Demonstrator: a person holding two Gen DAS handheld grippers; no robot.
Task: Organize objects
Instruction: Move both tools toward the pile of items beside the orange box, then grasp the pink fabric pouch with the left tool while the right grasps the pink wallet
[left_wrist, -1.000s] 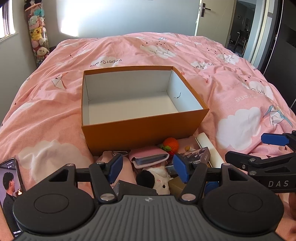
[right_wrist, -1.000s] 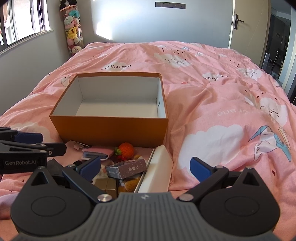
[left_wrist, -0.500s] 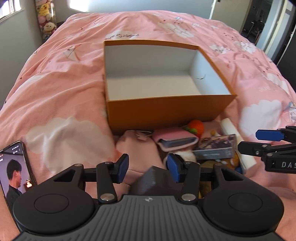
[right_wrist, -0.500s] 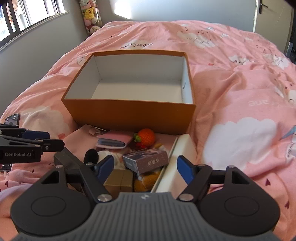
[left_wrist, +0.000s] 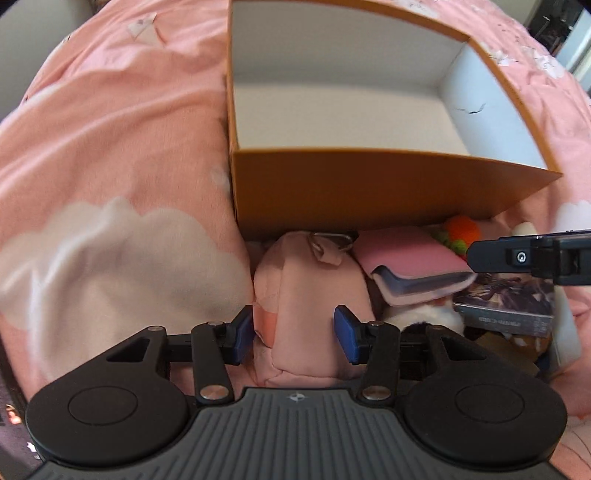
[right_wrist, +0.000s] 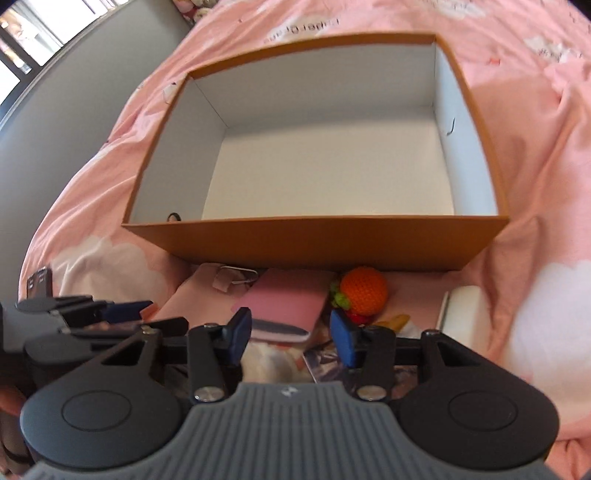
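Observation:
An empty orange box (left_wrist: 369, 184) with a white inside sits on the pink bed, seen too as the orange box (right_wrist: 314, 240) in the right wrist view. A pile lies against its near wall. My left gripper (left_wrist: 294, 336) points down with a pink pouch (left_wrist: 306, 295) between its pads; no squeeze shows. My right gripper (right_wrist: 291, 334) hangs over a pink wallet (right_wrist: 288, 306) and white plush (right_wrist: 273, 363). Its jaws are closing and the pads touch nothing. An orange crochet ball (right_wrist: 364, 291) and a dark card box (left_wrist: 506, 306) lie to the right.
A white case (right_wrist: 465, 310) lies at the pile's right edge. A phone (right_wrist: 38, 280) rests on the duvet at far left. The right gripper's finger (left_wrist: 517, 256) reaches in from the right in the left wrist view. Grey wall and window stand far left.
Both grippers have tipped down and closed in on the pile. The left one has come over the pink pouch. The right jaws have narrowed from wide open.

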